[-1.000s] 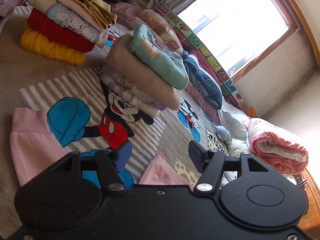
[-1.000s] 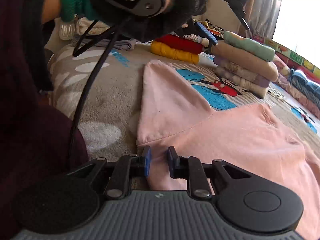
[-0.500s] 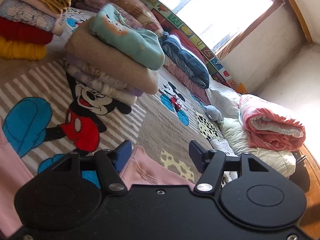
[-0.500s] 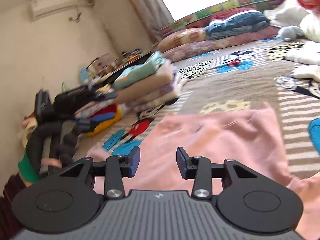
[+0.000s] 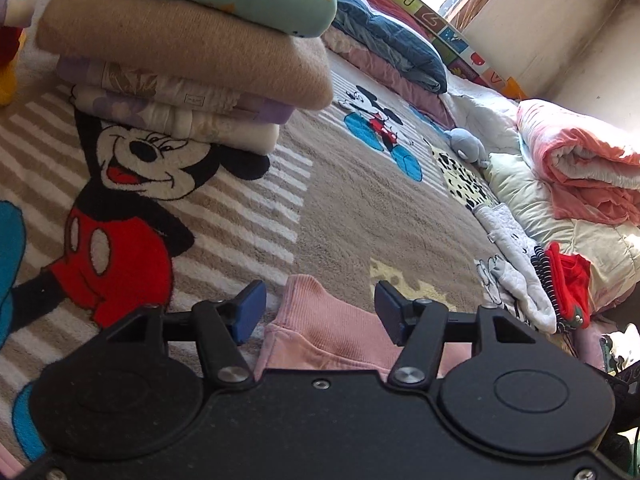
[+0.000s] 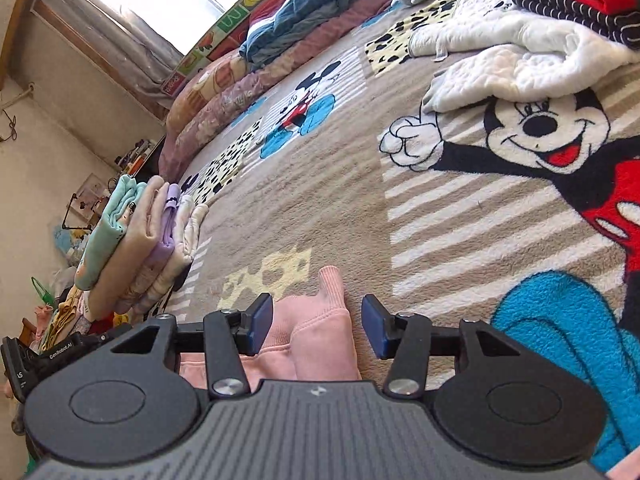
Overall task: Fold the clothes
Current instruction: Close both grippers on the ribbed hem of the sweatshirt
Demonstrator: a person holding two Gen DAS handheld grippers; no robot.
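The left gripper (image 5: 318, 312) is hovering low over a Mickey Mouse blanket (image 5: 352, 200), its blue-padded fingers (image 5: 249, 312) spread wide and gripping nothing. Between them, at 6 o'clock in the left wrist view, a pink garment (image 5: 320, 332) is lying on the blanket; its ribbed cuff is pointing toward 12 o'clock, away from the camera, with the long axis running along the fingers. I cannot tell whether the pads are touching the cloth.

The right gripper (image 6: 318, 324) is likewise standing released, fingers (image 6: 374, 326) apart, straddling another ribbed end of the pink garment (image 6: 324, 320). That end is pointing toward 12 o'clock too, its tip lying just beyond the fingertips.

A stack of folded clothes (image 5: 180, 68) is sitting at 11 o'clock in the left wrist view, a mint garment on top, a tan one beneath. A rolled coral quilt (image 5: 580, 168) is resting at 2 o'clock, and a grey plush toy (image 5: 468, 148) is lying near it.
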